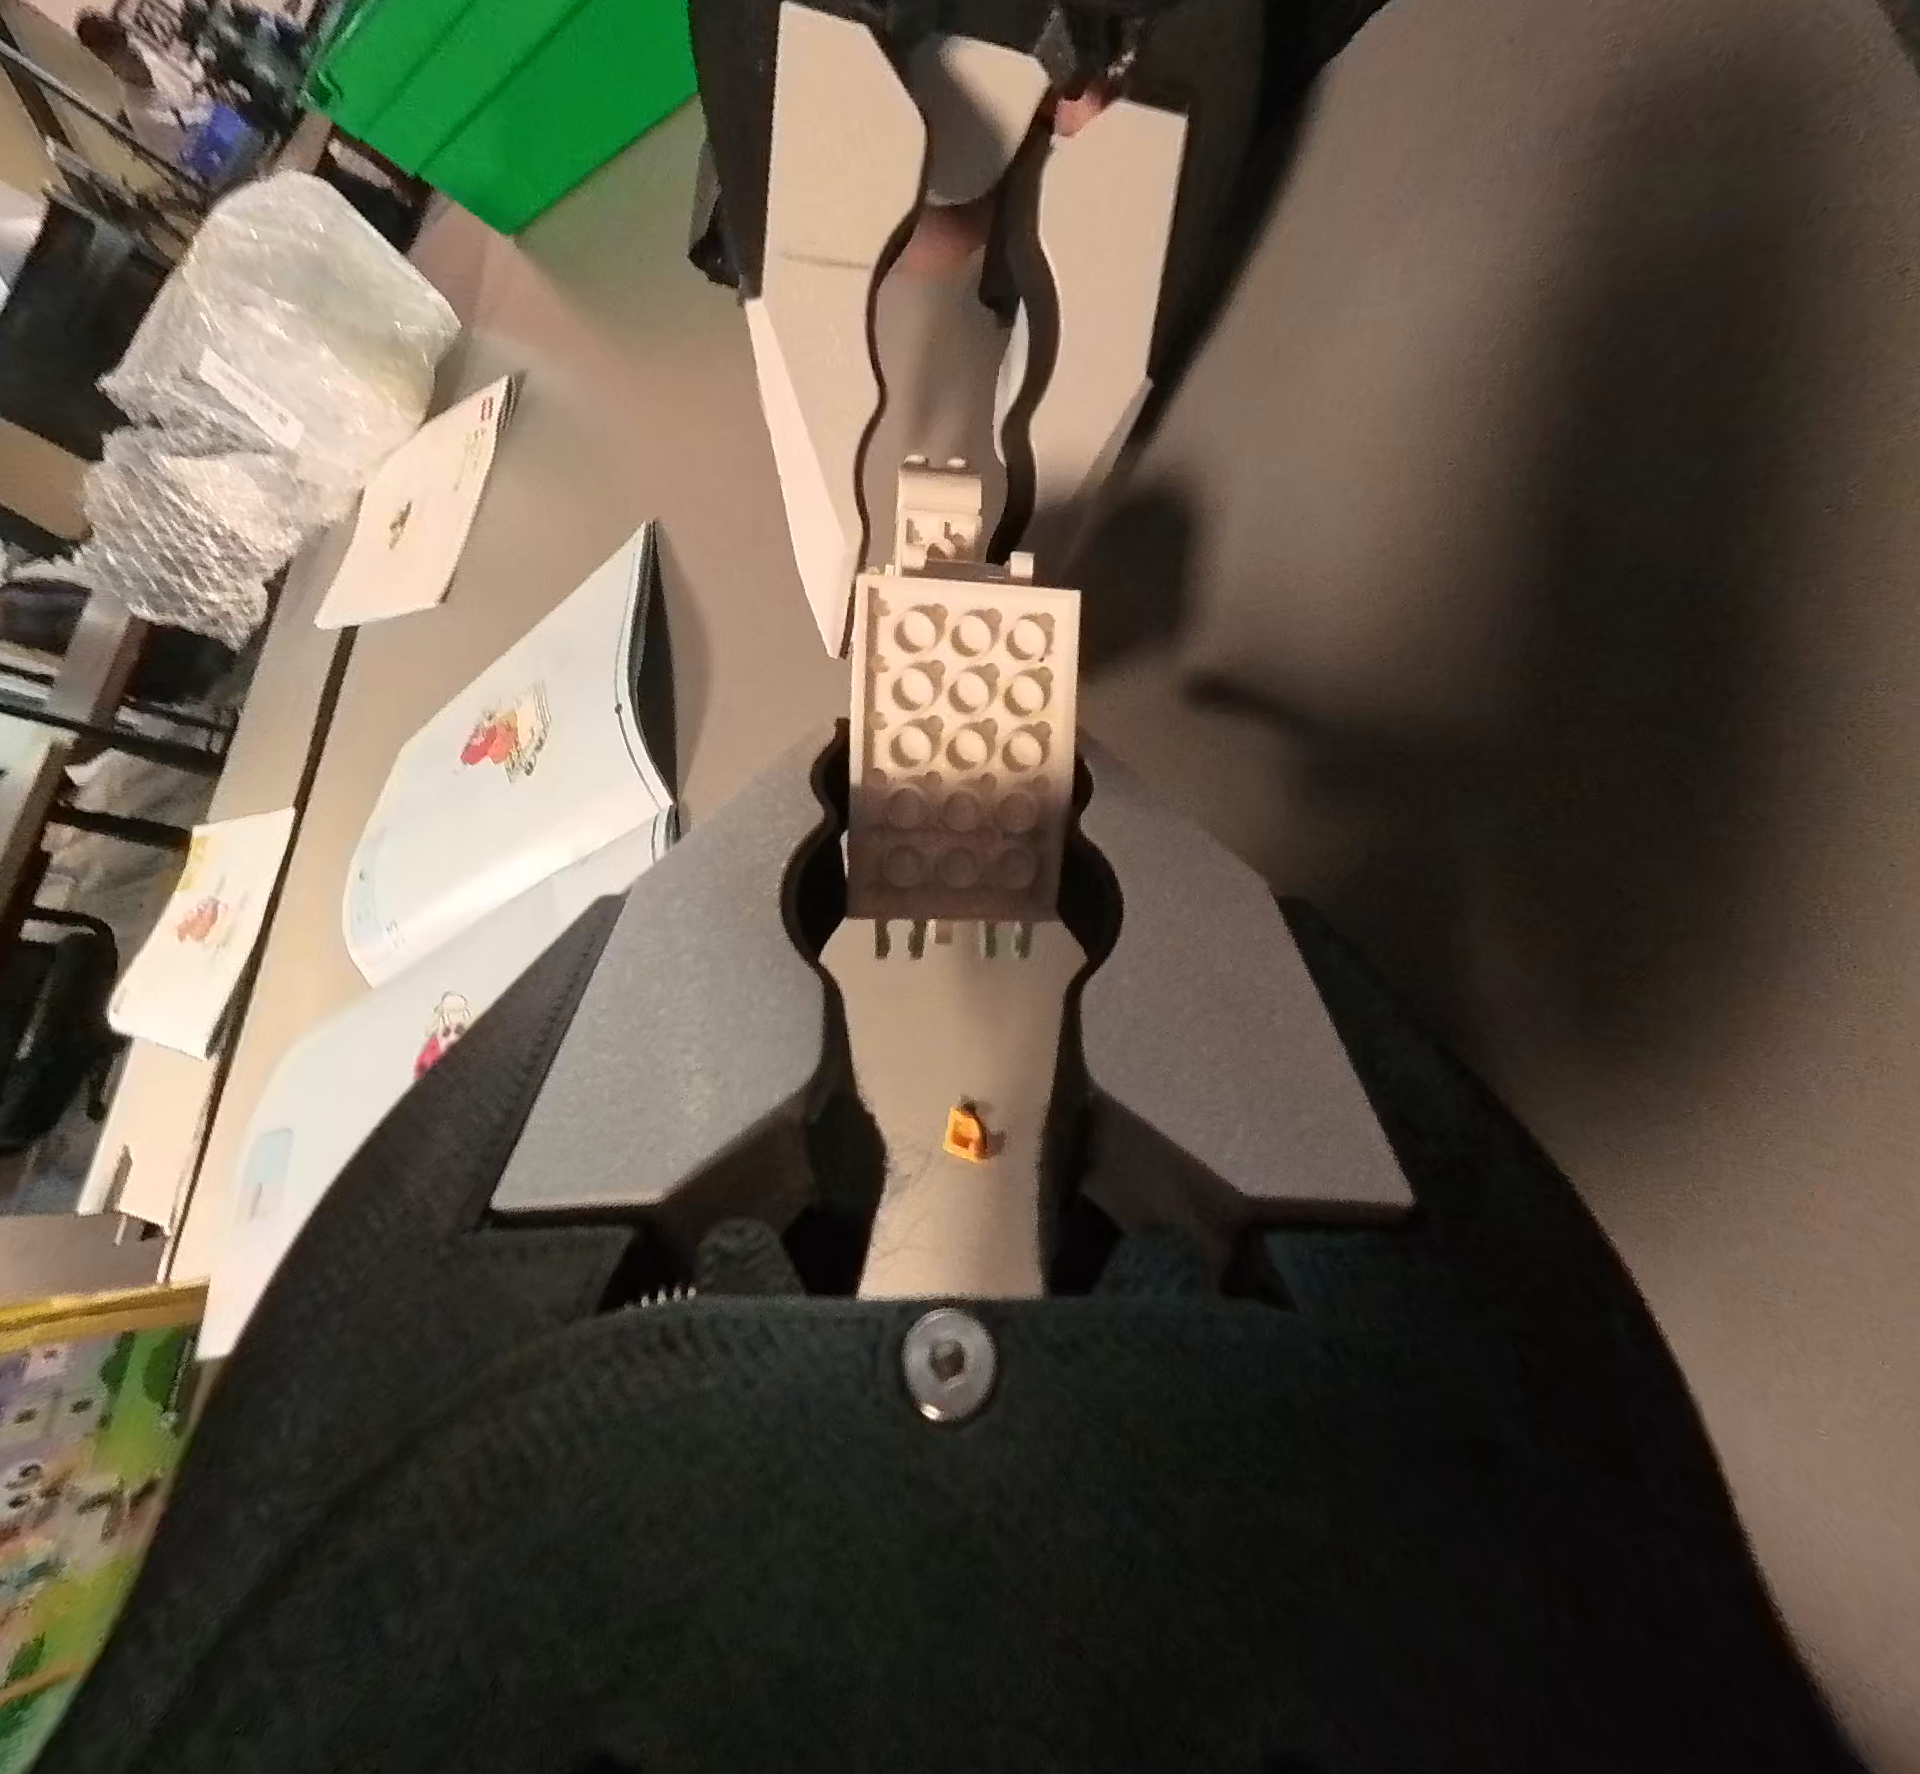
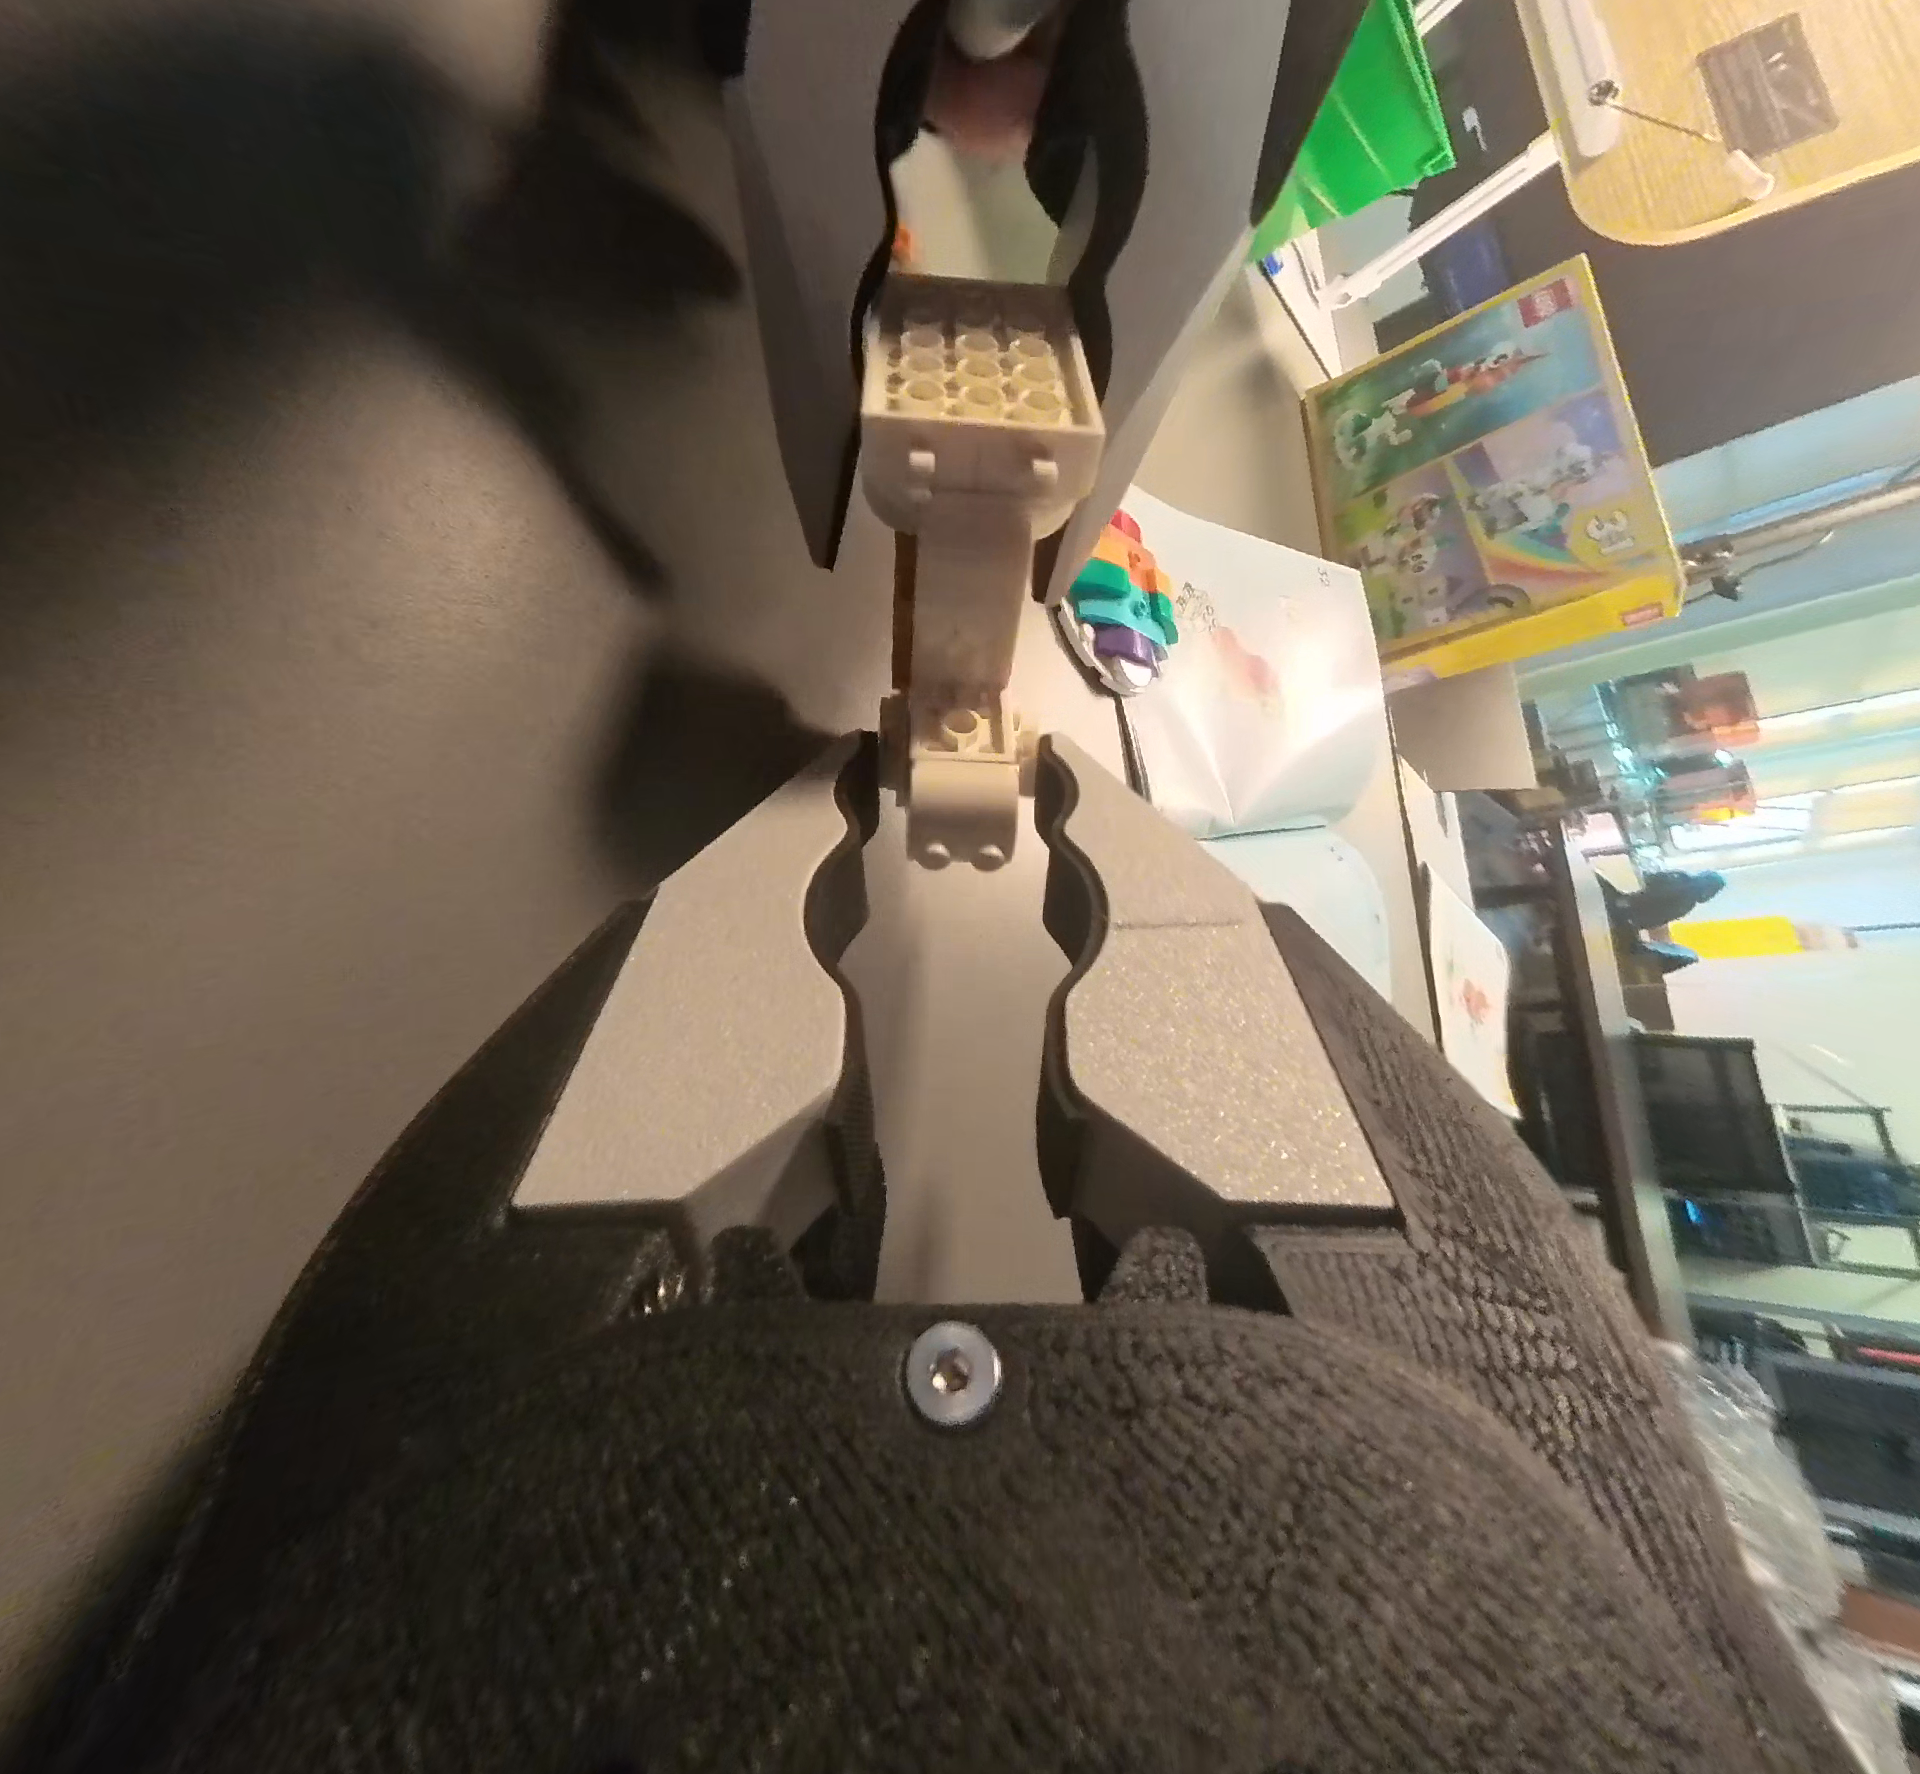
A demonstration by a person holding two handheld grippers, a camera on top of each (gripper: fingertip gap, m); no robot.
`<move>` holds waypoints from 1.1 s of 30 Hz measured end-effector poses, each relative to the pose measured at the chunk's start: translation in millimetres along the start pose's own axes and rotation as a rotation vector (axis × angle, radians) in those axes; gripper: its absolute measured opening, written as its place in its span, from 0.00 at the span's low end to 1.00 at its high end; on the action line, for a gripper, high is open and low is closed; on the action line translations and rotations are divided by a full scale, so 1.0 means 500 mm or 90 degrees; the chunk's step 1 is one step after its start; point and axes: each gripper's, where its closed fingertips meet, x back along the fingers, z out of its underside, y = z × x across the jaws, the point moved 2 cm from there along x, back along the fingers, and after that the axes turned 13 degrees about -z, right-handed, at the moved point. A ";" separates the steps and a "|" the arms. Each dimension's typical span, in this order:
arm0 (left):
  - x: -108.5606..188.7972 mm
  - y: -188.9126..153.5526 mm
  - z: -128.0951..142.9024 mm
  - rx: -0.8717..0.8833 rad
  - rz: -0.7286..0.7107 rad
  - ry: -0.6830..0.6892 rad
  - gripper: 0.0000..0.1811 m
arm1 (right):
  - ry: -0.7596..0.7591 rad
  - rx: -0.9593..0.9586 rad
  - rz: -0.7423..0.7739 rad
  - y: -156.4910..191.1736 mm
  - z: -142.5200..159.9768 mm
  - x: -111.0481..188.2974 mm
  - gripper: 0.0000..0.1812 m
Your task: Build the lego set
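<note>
A white lego assembly hangs between my two grippers above the grey table. In the left wrist view, my left gripper [image 1: 956, 789] is shut on the white plate [image 1: 961, 685], whose hollow underside faces the camera. My right gripper [image 1: 935, 519] faces it from the far side, shut on a small white brick [image 1: 940, 493] at the plate's far end. In the right wrist view, my right gripper [image 2: 956, 768] holds that small brick [image 2: 961, 768]. A white arm piece [image 2: 961, 602] runs from it to the plate [image 2: 977, 374], which sits in the left gripper [image 2: 966, 436].
A small orange piece [image 1: 966, 1130] lies on the table under my left gripper. Instruction booklets [image 1: 509, 789], bubble wrap [image 1: 270, 374] and a green bin [image 1: 499, 31] lie to the left. A rainbow-coloured lego build [image 2: 1122, 602] and the set's box [image 2: 1486, 467] stand nearby. Only a small space, under 4 cm, lies between the two pairs of fingers. The small orange piece [image 1: 966, 1130] lies around 7 cm away from my left fingertips.
</note>
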 end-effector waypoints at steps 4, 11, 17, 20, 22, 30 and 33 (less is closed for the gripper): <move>-0.001 0.001 -0.005 0.001 -0.011 0.013 0.20 | 0.046 0.036 0.023 -0.003 0.001 -0.003 0.16; 0.003 0.000 -0.022 -0.025 -0.024 0.006 0.20 | 0.106 0.049 0.021 -0.002 0.000 -0.005 0.16; 0.007 -0.002 -0.028 -0.057 -0.033 -0.007 0.20 | 0.139 0.072 0.023 -0.001 -0.006 -0.007 0.16; 0.008 -0.003 -0.030 -0.053 -0.030 -0.014 0.20 | 0.137 0.039 0.011 -0.001 -0.006 -0.007 0.16; 0.008 -0.003 -0.030 -0.058 -0.032 -0.016 0.20 | 0.134 0.008 0.005 -0.001 -0.005 -0.008 0.16; 0.009 -0.004 -0.031 -0.074 -0.035 -0.022 0.20 | 0.124 0.003 -0.004 -0.001 -0.005 -0.007 0.16; 0.009 -0.005 -0.032 -0.071 -0.033 -0.025 0.20 | 0.122 -0.002 -0.012 0.000 -0.006 -0.007 0.16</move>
